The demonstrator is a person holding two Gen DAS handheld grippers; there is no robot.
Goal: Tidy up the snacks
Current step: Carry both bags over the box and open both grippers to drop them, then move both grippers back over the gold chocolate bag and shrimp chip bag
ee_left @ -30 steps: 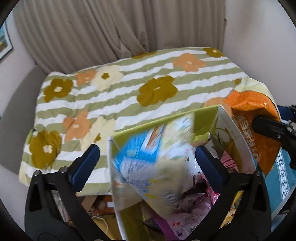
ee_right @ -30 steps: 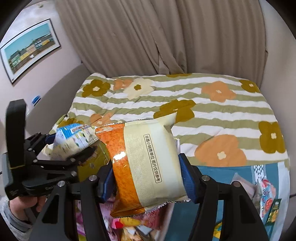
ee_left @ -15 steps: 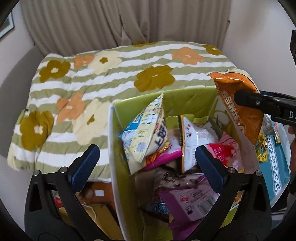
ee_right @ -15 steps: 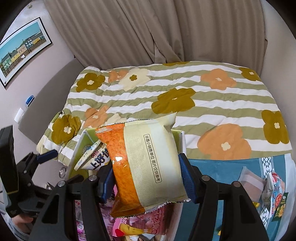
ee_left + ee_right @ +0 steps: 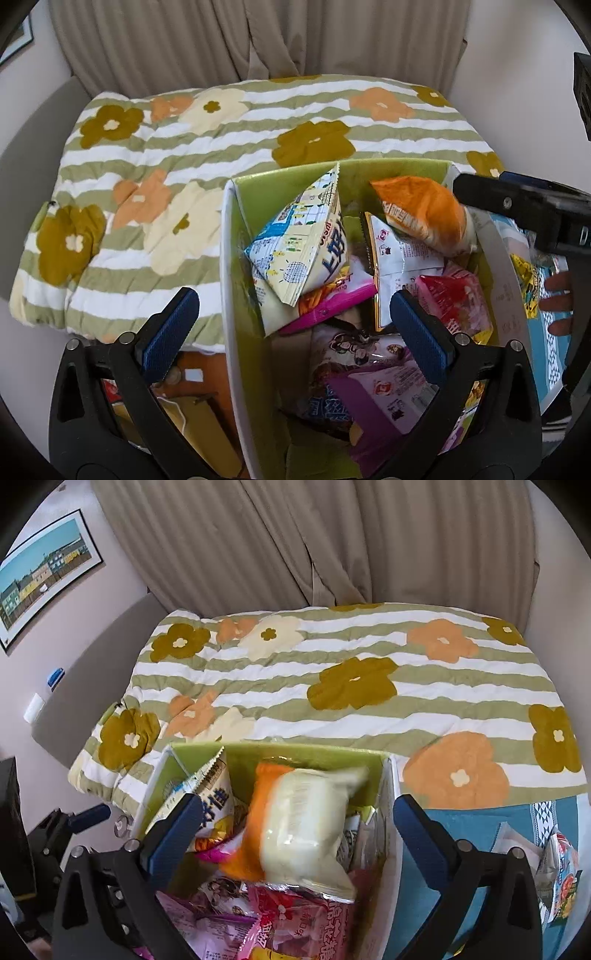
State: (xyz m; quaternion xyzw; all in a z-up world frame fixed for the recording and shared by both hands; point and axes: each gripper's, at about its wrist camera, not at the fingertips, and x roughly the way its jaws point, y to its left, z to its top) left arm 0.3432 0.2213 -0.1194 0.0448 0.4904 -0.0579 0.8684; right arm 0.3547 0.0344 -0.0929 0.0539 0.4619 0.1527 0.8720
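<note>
Behind both tongs lies the flowered bed; right tongs (image 5: 295, 830) just sprang apart, orange bag (image 5: 295, 823) dropping into the box (image 5: 231, 280); left tongs (image 5: 295, 321) gape empty.

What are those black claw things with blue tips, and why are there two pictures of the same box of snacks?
Those claws are grabbing tools. A person holds one in each hand, and each tool has a small camera that looks out along its two fingers. So one picture comes from the left gripper and the other from the right gripper.

Both look down into a green box full of snack bags, next to a flowery blanket. The right gripper's jaws have just been opening, and the orange and cream bag is dropping into the box, blurry because it is moving. The left gripper is open and holds nothing. A blue and white bag leans inside the box.
</note>
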